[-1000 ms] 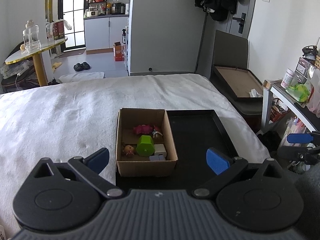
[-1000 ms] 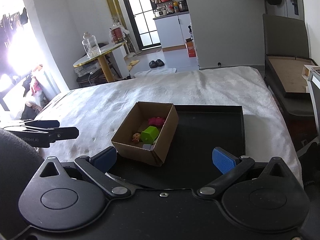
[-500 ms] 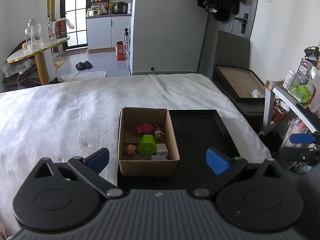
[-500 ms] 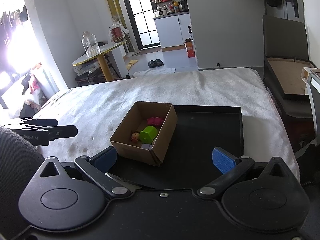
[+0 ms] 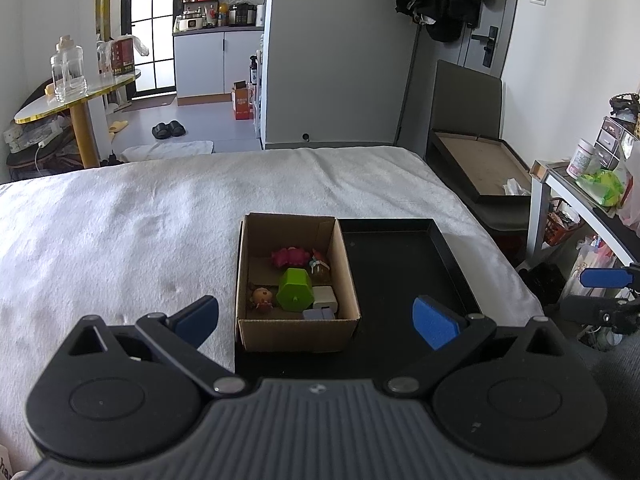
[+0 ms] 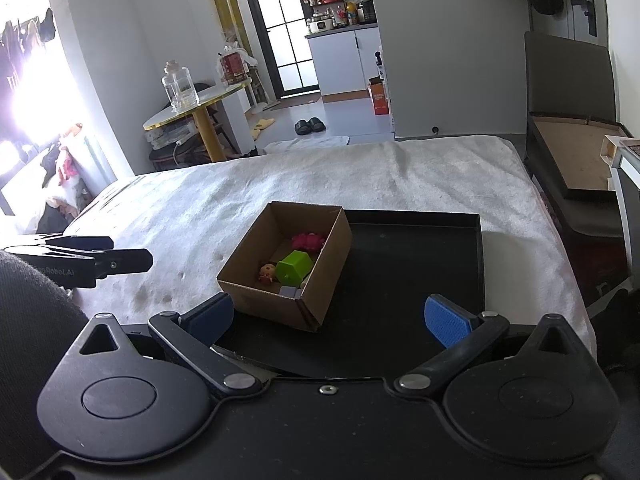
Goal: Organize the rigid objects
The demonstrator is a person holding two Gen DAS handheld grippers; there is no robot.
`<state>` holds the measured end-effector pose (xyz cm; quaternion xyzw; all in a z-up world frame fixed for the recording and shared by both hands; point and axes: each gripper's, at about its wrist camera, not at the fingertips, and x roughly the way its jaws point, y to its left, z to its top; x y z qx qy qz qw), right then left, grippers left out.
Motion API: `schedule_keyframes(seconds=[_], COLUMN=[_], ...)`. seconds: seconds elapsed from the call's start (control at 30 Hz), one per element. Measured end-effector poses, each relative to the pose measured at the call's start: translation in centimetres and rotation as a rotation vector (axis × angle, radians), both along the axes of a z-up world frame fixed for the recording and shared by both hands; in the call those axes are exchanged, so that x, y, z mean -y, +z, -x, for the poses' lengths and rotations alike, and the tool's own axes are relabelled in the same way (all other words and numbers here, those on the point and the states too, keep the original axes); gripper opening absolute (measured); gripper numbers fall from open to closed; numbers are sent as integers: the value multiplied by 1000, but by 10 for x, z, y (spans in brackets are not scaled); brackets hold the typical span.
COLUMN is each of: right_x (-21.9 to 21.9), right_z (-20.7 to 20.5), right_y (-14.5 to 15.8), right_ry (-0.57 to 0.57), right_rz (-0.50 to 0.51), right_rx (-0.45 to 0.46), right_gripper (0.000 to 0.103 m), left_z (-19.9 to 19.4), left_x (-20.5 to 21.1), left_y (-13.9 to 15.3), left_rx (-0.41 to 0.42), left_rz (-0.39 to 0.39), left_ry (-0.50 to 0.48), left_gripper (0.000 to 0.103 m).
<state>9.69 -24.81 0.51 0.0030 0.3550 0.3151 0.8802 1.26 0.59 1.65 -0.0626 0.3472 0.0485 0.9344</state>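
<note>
Presently, both tongs are held above the near edge of a bed [image 5: 120, 220] covered by a white towel-like spread, and neither touches anything. The left tongs [image 5: 316, 318] stand wide open with nothing between their blue pads. The right tongs [image 6: 330, 316] are likewise spread wide and hold nothing.

A black tray [image 5: 404, 264] lies on the bed, toward its right side. A cardboard box [image 5: 296, 330], open at the top, stands on the left part of the tray, its left wall along the tray's left edge. The rest of the tray, to the right of the box, is bare.

Inside the box lie several small rigid objects. A green hexagonal block [image 5: 295, 290] sits near the middle. A pink toy [image 5: 290, 257] lies at the far side, with a small house-shaped figure [image 5: 319, 266] just to its right. A small round-headed figurine [image 5: 262, 297] lies at the near left. A white block [image 5: 325, 297] sits just right of the green block, and a pale grey-lilac block [image 5: 319, 314] lies against the near wall.

In the right wrist view, the left tongs appear at the left edge, over the bed and well apart from the box [image 6: 288, 280]. In the left wrist view, the right tongs appear at the far right edge, beyond the side of the bed.
</note>
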Motion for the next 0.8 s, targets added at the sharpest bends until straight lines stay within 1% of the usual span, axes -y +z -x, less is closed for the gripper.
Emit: schedule_keyframes(seconds=[0.5, 0.8], right_x=[-2, -6], right_z=[1, 0], right_y=[-2, -1], right_ry=[3, 16], right_rz=[19, 32], right_rx=[11, 16], right_gripper=[103, 103], left_z=[3, 2], left_x=[1, 5], left_y=[-3, -2], left_rx=[7, 16], left_rz=[-7, -6], left_ry=[-17, -45], left_gripper=[103, 103])
